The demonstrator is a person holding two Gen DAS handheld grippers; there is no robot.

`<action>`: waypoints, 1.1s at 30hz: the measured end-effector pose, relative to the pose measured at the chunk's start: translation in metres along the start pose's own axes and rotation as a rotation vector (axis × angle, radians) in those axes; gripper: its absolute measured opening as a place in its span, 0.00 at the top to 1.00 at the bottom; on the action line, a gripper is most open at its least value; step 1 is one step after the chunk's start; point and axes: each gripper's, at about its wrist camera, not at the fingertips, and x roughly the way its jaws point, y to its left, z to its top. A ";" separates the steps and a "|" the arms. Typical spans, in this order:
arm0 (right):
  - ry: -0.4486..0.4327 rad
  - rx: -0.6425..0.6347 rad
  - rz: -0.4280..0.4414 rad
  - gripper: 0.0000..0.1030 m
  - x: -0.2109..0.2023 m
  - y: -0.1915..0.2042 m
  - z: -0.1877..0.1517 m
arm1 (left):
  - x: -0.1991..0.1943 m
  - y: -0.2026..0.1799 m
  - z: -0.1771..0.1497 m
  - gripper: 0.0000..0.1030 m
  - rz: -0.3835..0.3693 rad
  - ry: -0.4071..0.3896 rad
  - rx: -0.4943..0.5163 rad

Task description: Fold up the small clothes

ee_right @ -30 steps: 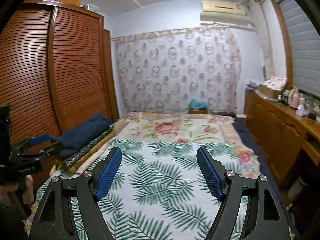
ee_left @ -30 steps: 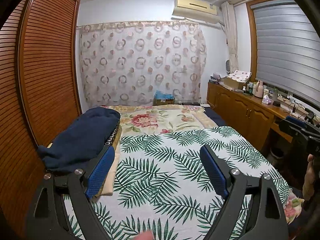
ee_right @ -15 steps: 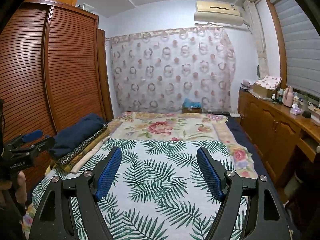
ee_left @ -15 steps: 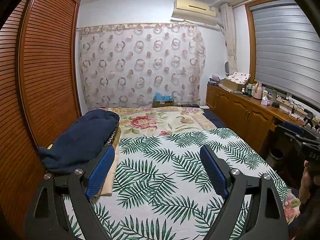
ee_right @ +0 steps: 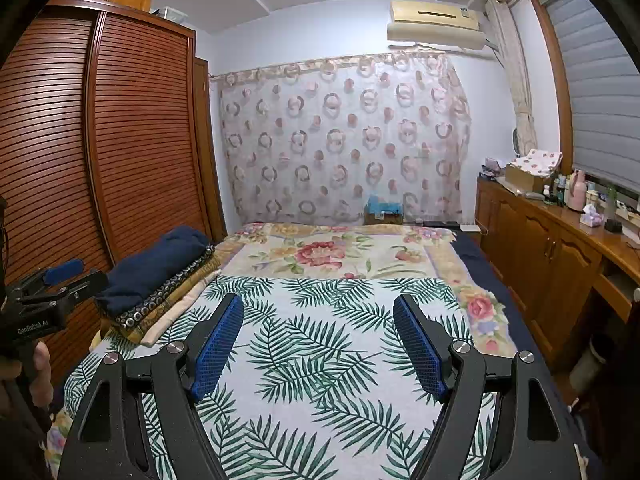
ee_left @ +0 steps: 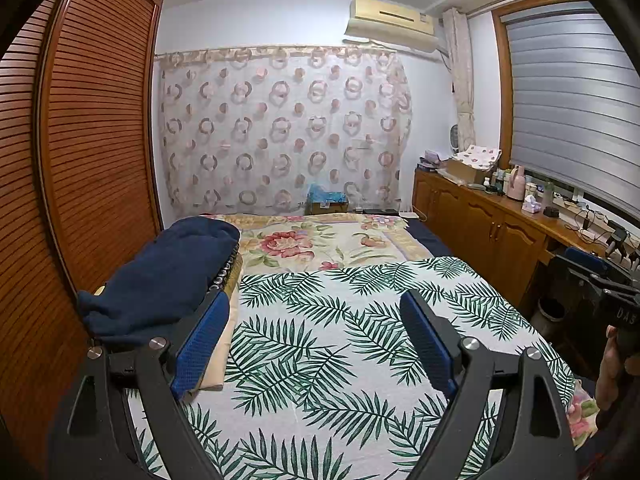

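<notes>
grippers, the left gripper (ee_left: pixel 314 336) and the right gripper (ee_right: pixel 318 340), hover with jaws wide apart and empty above the palm-leaf sheet (ee_right: pixel 320 344), while the folded clothes stack (ee_right: pixel 160 276) lies along the bed's left edge by the wardrobe (ee_right: pixel 132 132).

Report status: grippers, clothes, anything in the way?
Left gripper open, empty. Right gripper open, empty. Folded clothes stack at the bed's left edge, untouched. Palm-leaf sheet ahead, nothing in the way.
</notes>
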 end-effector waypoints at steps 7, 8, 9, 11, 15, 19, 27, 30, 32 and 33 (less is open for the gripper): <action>0.001 -0.001 0.001 0.23 0.001 -0.001 0.000 | 0.000 0.001 0.000 0.15 -0.002 0.000 -0.001; 0.001 -0.002 0.000 0.23 0.002 0.000 -0.001 | 0.000 0.001 0.000 0.15 -0.002 0.000 -0.001; 0.001 -0.001 0.000 0.23 0.002 0.000 -0.001 | 0.000 0.001 0.000 0.15 -0.001 0.000 -0.001; 0.001 0.000 0.001 0.23 0.002 -0.001 0.000 | 0.000 0.001 0.000 0.15 -0.002 0.001 0.000; 0.000 0.002 0.003 0.23 0.001 -0.002 0.000 | 0.000 0.001 0.000 0.15 -0.001 0.000 -0.001; 0.001 0.002 0.004 0.23 0.002 -0.004 0.000 | 0.000 0.000 0.000 0.15 -0.001 0.001 0.000; 0.000 0.001 0.005 0.23 0.002 -0.005 0.000 | 0.000 0.000 0.000 0.15 -0.001 -0.001 -0.002; 0.000 0.003 0.004 0.23 0.002 -0.005 0.000 | 0.000 0.000 0.000 0.15 -0.001 -0.001 -0.002; -0.001 0.003 0.003 0.23 0.003 -0.005 0.000 | 0.000 0.000 0.000 0.15 -0.002 -0.001 -0.001; -0.001 0.004 0.003 0.23 0.003 -0.005 0.000 | 0.000 0.000 0.000 0.15 -0.001 -0.002 -0.001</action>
